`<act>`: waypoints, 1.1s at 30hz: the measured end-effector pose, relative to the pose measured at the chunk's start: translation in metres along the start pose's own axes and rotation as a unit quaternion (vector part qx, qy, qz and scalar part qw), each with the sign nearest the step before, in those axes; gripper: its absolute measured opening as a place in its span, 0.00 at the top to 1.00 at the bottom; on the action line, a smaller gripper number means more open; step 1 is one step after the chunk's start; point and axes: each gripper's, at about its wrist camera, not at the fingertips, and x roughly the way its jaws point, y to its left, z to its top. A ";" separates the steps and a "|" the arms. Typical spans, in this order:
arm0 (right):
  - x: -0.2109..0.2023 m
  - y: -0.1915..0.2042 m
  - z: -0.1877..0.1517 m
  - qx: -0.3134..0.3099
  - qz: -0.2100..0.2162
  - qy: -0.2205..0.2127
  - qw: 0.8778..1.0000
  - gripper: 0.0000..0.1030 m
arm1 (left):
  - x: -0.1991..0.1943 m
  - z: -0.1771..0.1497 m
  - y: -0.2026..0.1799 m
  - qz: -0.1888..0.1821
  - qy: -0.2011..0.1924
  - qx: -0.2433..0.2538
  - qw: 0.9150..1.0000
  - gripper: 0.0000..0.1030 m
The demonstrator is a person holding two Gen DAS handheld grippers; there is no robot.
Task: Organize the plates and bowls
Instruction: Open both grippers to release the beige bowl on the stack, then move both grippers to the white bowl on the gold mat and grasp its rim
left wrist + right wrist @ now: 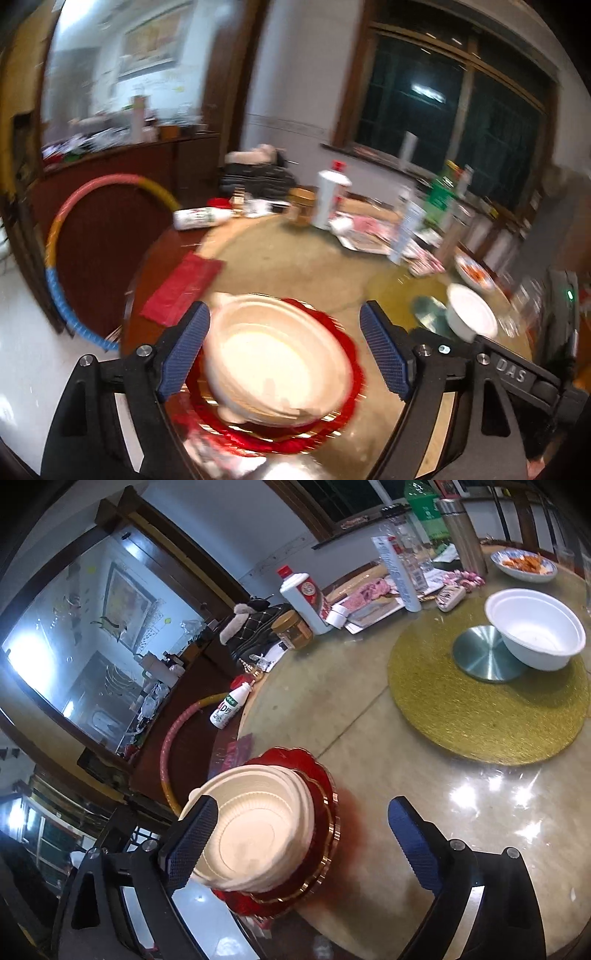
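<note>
With both grippers, left (pixel 284 343) and right (pixel 301 843), spread and grasping nothing, we judge stacking underway (cream plastic bowl (pixel 255 838) on scalloped red plates (pixel 317 775)); next, fetch the white foam bowl (pixel 535 627).

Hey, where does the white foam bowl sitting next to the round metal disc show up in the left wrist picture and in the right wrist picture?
Left wrist view: the white foam bowl sits at the right edge, beside the metal disc.
Right wrist view: the bowl is upper right, on the gold mat, its base overlapping the disc.
Shared landmark: the white bottle with a red cap.
</note>
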 end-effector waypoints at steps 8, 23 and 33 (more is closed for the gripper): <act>-0.043 -0.074 0.016 0.064 -0.027 -0.027 0.997 0.07 | 0.032 -0.007 -0.077 -0.079 0.074 0.062 0.992 0.18; -0.084 -0.219 0.065 0.202 -0.073 -0.068 0.974 0.07 | 0.134 -0.027 -0.189 -0.119 0.230 0.062 0.964 0.19; -0.072 -0.269 0.111 0.239 -0.100 -0.072 0.963 0.27 | 0.190 -0.023 -0.237 -0.100 0.238 0.025 0.966 0.18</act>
